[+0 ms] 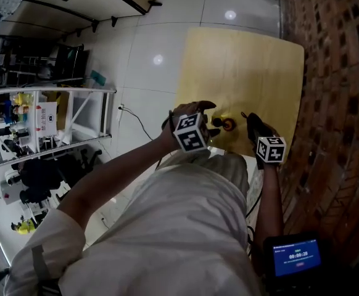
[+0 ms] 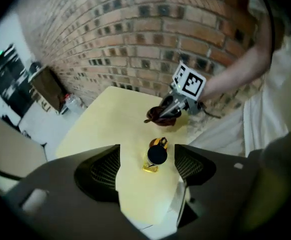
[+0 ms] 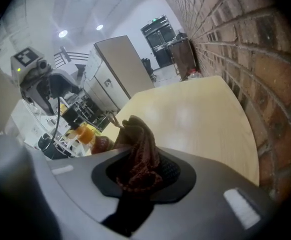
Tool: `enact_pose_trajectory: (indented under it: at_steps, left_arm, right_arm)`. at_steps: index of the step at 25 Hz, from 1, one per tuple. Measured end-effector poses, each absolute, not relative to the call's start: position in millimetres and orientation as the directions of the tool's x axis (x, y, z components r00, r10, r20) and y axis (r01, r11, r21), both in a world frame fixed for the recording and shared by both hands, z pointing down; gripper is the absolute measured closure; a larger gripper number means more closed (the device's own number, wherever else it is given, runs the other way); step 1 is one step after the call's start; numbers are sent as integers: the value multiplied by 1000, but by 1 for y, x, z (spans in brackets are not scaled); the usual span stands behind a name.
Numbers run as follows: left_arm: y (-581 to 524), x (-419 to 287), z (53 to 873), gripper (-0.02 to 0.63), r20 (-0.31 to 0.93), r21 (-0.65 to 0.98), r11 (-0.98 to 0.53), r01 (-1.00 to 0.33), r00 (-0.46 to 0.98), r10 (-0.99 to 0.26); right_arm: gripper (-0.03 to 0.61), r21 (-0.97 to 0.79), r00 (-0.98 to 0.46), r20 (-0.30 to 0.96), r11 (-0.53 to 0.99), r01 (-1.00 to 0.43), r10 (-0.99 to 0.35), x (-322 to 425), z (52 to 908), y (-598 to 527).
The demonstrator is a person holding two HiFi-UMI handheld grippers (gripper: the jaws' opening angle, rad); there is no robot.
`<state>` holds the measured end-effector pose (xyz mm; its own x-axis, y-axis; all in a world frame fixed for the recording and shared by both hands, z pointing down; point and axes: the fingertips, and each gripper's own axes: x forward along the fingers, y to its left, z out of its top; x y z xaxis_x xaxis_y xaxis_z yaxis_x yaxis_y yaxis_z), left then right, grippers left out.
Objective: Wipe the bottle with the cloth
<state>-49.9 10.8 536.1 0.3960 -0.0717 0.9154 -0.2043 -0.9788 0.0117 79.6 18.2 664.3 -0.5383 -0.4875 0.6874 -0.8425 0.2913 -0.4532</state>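
Bottle free, cloth held

Left claw (image 2: 148,166) gaped over the bottle (image 2: 156,155) (not touching); right claw (image 2: 168,111), at one o'clock, squeezed the cloth (image 3: 138,151).

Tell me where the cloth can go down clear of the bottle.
The table is bare from the bottle out to its far edge, along the brick wall. The near edge is crowded: the bottle below the open left gripper, the right gripper with the cloth beside it.
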Motion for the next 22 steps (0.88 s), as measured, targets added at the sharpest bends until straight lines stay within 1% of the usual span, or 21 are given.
enact_pose_trajectory:
  at_steps: [2,4,6,8,10,13,15,19,22]
  left_arm:
    - [2,-53,519,253,843,153,-920,-360,534,-69]
    - [-12,-56,501,253,738,306,-822,-479,665,-112]
    - [-24,-65,485,258,636,434,-715,-549,749,-189]
    - [-34,-76,477,290,550,513,-638,-574,791,-270]
    - [-42,-87,477,340,503,538,-603,-590,798,-332]
    - [-41,-102,485,474,496,501,-578,-644,761,-418]
    - [-44,-109,484,534,463,502,-568,-653,757,-461]
    - [-52,-138,457,567,376,507,-608,-611,792,-481]
    - [-37,-178,428,580,331,472,-656,-589,808,-488]
  right_arm:
    - [494,-437,-529,678,298,-848,-511,80,654,20]
    - [494,-428,-521,665,298,-853,-535,84,642,20]
    - [494,-417,-509,657,295,-860,-556,87,630,21]
    - [494,-403,-494,651,289,-868,-577,92,622,17]
    - [494,-390,-477,643,280,-877,-600,97,616,8]
    - [494,-387,-449,623,247,-889,-641,105,602,6]
    - [494,-393,-434,591,228,-891,-680,112,583,3]
    - [494,-385,-359,510,165,-908,-782,110,520,-5]
    - [493,-358,-313,433,157,-920,-846,86,461,9]
